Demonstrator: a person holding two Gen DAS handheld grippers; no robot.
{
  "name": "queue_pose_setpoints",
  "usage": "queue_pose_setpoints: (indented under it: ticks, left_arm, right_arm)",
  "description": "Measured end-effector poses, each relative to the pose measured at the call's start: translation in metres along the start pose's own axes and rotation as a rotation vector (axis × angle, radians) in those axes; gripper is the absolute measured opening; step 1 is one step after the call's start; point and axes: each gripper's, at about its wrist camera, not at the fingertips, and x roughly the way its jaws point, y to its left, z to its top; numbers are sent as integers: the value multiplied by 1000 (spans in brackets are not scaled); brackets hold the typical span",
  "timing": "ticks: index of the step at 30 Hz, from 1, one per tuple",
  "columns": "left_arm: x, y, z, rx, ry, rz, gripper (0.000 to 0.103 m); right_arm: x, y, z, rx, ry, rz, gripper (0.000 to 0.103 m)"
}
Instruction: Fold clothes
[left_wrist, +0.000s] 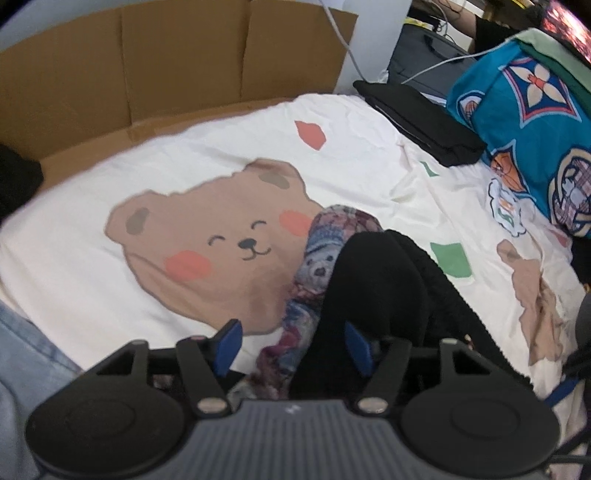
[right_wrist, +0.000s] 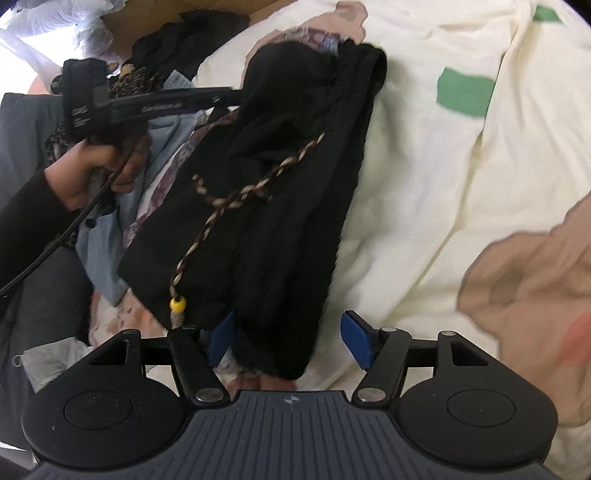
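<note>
Both grippers spread, gripping nothing: left gripper and right gripper straddling folded black garment, lying on bear sheet.

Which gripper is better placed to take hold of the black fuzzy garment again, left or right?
Probably the right gripper: the end of the black fuzzy garment lies between its open jaws. The left gripper straddles mostly the patterned cloth.

Likely a home bedroom — bear-print bedsheet, clothes pile, cardboard
</note>
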Motion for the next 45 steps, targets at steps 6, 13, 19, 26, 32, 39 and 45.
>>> queue_pose_setpoints:
  ticks: [6, 13, 19, 26, 32, 39, 45]
  left_arm:
    - [20, -11, -15, 12, 46, -7, 66]
    - [22, -15, -21, 14, 66, 0, 68]
    - [23, -15, -22, 25, 63, 0, 66]
    - [18, -18, -24, 56, 83, 13, 64]
    - [12, -17, -33, 69, 86, 21, 64]
    - [8, -9, -38, 10, 97, 11, 66]
    - [7, -9, -42, -9, 118, -17, 66]
  right_arm:
    - [23, 4, -3, -4, 45, 31, 71]
    - [21, 10, 3, -44, 41, 60, 20]
    - [-9, -2, 12, -73, -37, 10, 14]
    - [-41, -21, 49, -104, -115, -145, 14]
    - [-59, -45, 86, -165, -123, -265, 14]
    - [-83, -74, 122, -200, -128, -359, 14]
    - [-99, -81, 154, -235, -133, -433, 13]
